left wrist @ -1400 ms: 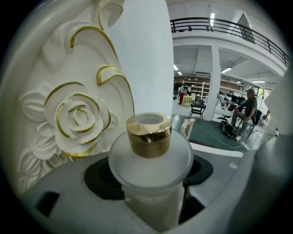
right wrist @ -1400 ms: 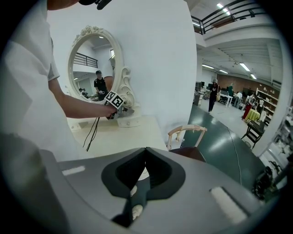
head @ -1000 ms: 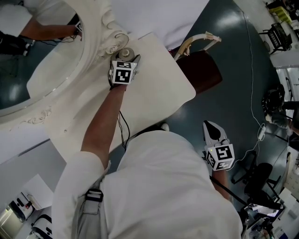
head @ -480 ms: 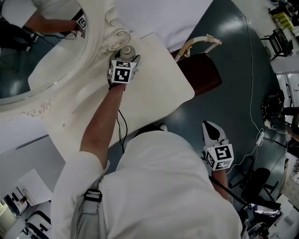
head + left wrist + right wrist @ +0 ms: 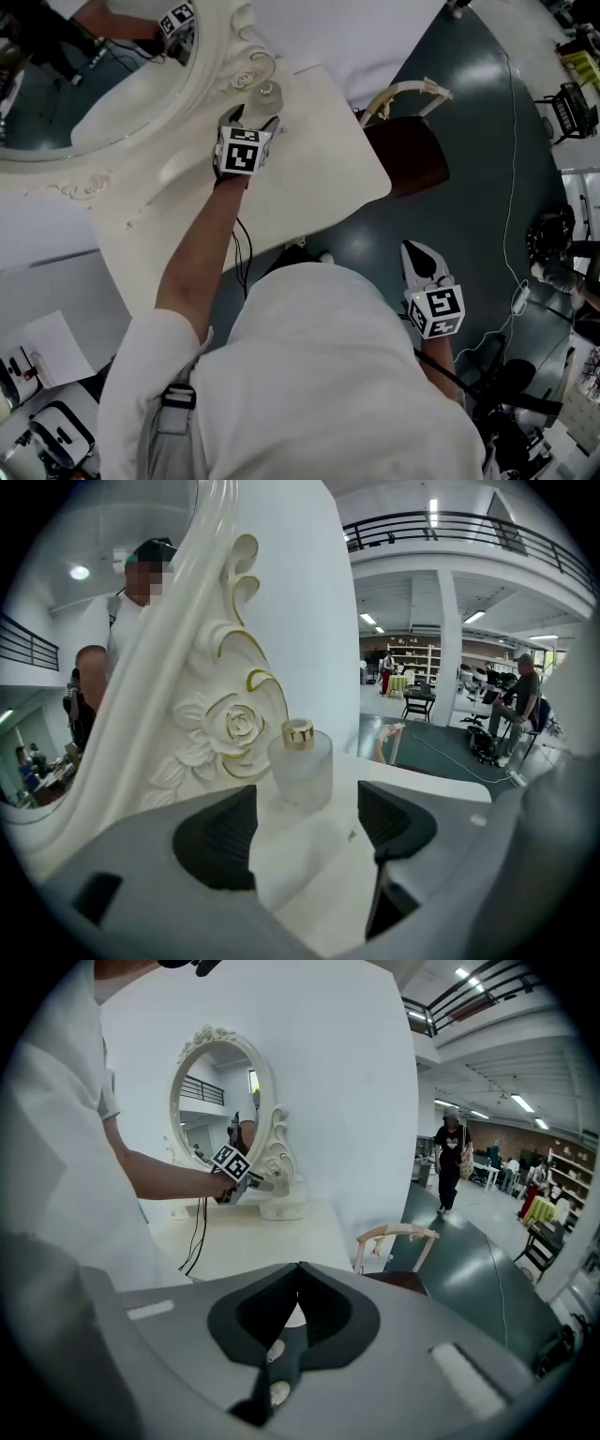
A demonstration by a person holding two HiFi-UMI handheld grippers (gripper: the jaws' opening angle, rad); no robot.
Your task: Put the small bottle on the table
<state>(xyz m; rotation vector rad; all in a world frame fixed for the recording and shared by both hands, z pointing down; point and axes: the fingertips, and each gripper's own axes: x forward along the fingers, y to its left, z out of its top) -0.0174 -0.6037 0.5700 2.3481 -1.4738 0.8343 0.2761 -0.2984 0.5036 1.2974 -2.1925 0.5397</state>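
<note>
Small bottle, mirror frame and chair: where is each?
small bottle (image 5: 302, 772), left gripper view, frosted glass body
mirror frame (image 5: 234, 726), left gripper view, carved rose
chair (image 5: 408, 155), head view, dark red seat

No readable text, brands or numbers anywhere tbh, only black-and-white square marker patterns on the cube (image 5: 238, 156) of the left gripper (image 5: 251, 116) at 11 o'clock and the cube (image 5: 439, 311) of the right gripper (image 5: 419, 251) at 4 o'clock.
</note>
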